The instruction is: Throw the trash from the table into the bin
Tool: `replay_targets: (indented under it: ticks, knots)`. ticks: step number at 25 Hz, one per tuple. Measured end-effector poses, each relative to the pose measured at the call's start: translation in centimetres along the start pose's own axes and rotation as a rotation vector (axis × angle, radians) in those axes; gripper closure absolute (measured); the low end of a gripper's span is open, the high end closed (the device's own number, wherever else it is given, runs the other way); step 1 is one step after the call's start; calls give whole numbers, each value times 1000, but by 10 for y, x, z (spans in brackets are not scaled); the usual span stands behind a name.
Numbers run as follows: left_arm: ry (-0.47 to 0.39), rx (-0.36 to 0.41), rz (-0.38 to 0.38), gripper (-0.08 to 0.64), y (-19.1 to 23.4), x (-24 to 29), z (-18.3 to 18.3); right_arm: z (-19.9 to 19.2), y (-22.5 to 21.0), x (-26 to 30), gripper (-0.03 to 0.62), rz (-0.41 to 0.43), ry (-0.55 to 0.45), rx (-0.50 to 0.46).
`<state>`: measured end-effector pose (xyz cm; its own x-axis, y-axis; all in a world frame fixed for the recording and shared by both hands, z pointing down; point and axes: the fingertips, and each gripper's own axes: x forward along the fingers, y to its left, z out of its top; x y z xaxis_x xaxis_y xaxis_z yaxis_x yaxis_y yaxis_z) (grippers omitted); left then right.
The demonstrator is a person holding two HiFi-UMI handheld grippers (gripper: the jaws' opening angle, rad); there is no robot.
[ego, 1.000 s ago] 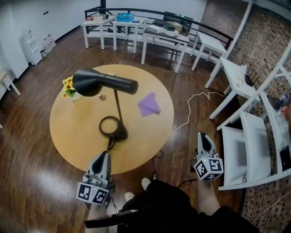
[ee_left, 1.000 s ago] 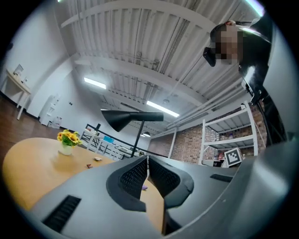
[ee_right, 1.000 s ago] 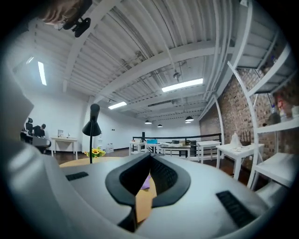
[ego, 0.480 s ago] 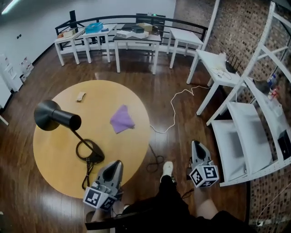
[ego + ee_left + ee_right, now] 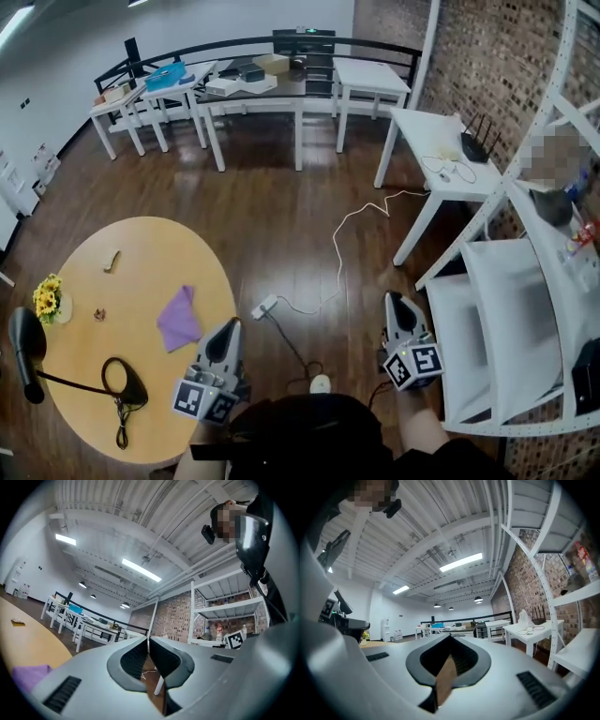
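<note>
1. Nearest, the left tool [image 5: 228, 330] and the right tool [image 5: 392, 302], two in all, are held low before the person. They are well apart and point forward, roughly level, over the wood floor [image 5: 300, 234].
2. The left tool, near the table's rim, has its jaws together with nothing between them.
3. The right tool is likewise closed. A pale brown strip shows in its slit, and I cannot tell whether it is something held or the floor.
4. One round table [image 5: 141, 248] carries one purple cloth [image 5: 178, 319], one lamp [image 5: 25, 352] and one flower pot [image 5: 47, 300]. It also holds two pieces of trash, a small brown bit [image 5: 98, 314] and, farther off, a tan scrap [image 5: 112, 261].
</note>
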<state>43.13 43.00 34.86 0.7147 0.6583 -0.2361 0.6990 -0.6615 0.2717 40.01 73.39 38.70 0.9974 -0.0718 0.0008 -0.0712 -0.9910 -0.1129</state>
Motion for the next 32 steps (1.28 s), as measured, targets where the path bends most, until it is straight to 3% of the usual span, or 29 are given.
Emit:
replay_targets:
  ticks: [5,10,17,20,26,32]
  knots:
    - [-32,55,7,552,-3,96,-6,20,-48,42,589,13,-32,-1]
    - [-27,6,-9,553,7,179,-24,31,-89,70,589,-6,-21,-3]
    - [-33,-88,63,552,92,315,-57,32,-157,163,589,-114,22,-50]
    - [-58,-103,73,552,134,362,-60,40,-174,226,589,-112,30,-64]
    - [-128,-73,146,553,237,432,-38,66,-168,385,589,8,40,-124]
    - [-188,-12,348,553,335,421,-12,54,-113,537,589,255,89,-140]
